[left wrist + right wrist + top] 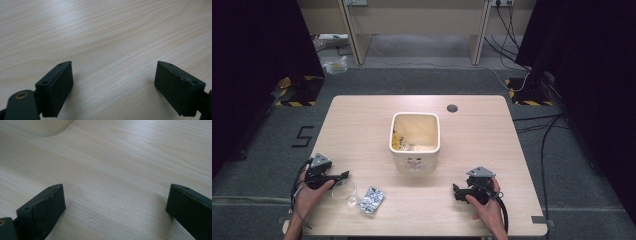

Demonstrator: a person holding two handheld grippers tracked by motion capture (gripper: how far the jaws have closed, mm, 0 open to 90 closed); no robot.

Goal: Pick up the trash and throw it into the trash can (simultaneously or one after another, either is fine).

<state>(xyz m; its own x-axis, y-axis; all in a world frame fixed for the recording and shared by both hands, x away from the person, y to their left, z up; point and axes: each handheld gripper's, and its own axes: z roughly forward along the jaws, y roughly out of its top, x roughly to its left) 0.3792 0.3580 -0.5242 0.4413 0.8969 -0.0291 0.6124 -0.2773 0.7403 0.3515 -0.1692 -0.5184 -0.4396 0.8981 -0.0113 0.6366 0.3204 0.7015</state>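
A person rests both grippers on the table (362, 120), jaws spread wide and empty, the left gripper (343, 175) beside a clear plastic cup (345, 192) and a crumpled foil wrapper (371, 199) near the front edge. The right gripper (457, 192) waits near the front right corner. The cream bin (415, 140) at the centre, already holding scraps, looks set to take both.

1. The right hand-held gripper (116, 205) is seen with its two black jaws spread wide apart.
2. Bare pale wood-grain desk (130, 162) is shown between them.
3. A cream container's rounded base (40, 126) is seen at the upper left.
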